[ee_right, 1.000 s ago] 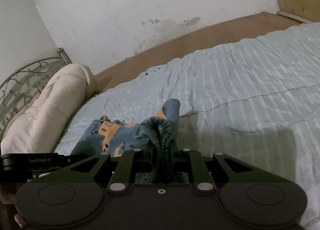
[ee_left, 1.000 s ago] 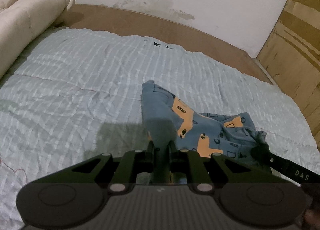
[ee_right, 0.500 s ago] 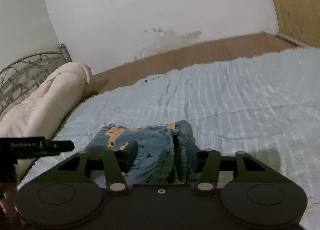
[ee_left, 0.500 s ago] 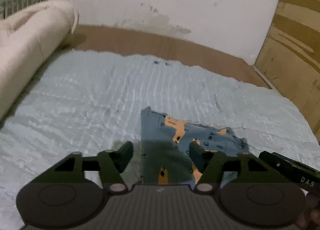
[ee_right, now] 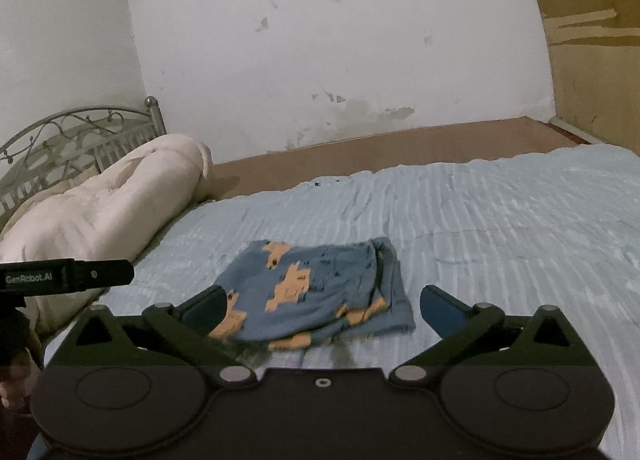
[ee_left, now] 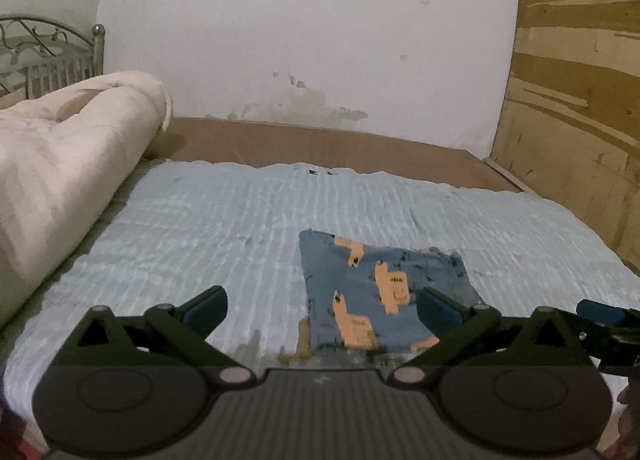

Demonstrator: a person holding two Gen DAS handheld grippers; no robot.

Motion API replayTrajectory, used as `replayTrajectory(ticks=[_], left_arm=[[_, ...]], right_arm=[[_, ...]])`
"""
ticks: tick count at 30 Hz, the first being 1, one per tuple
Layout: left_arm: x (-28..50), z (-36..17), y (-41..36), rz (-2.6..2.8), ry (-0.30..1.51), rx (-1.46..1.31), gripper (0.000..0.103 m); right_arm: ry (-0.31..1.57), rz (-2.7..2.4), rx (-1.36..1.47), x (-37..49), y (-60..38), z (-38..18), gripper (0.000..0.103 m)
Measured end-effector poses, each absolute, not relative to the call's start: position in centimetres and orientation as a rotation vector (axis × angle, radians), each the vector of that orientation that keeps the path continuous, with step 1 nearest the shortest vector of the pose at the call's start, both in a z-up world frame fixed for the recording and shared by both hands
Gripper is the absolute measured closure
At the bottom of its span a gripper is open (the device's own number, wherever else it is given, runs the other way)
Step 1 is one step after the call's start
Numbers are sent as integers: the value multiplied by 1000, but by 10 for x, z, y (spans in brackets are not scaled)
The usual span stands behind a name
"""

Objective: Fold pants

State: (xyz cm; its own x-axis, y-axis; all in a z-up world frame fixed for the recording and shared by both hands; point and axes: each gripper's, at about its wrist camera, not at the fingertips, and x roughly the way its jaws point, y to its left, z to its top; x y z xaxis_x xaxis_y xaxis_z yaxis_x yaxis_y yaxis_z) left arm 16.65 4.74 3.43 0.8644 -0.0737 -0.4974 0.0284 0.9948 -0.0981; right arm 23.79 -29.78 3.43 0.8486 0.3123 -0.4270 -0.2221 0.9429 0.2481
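Note:
The blue pants with orange prints lie folded in a small flat bundle on the light blue bedspread. They also show in the right wrist view. My left gripper is open and empty, pulled back above the near edge of the pants. My right gripper is open and empty, also drawn back from the pants' near edge. The right gripper's tip shows at the right edge of the left wrist view.
A rolled cream comforter lies along the left side of the bed, in front of a metal headboard. A brown bed board runs under the white wall. A wooden panel stands at the right.
Both grippers opened and let go of the pants, then pulled back and up. The pants dropped and now lie flat and folded on the bedspread.

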Motion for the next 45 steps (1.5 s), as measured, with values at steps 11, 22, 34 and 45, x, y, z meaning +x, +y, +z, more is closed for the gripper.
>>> replayTrajectory(ticks=[11,22,34,45], left_arm=[[109,-1,54,-42,542,-93,0],[100,-9,58,-29,561,-94,0],[102,-12,59,-29,574,-92,0],[104,-14,57,-30,580,-91,0]], right_arm=[[506,279,110,174,-283,20,1],[517,268,111,174,-286,19,1],[537,270,111,178,-286,15,1],[551,275,112,181,-286,11,1]])
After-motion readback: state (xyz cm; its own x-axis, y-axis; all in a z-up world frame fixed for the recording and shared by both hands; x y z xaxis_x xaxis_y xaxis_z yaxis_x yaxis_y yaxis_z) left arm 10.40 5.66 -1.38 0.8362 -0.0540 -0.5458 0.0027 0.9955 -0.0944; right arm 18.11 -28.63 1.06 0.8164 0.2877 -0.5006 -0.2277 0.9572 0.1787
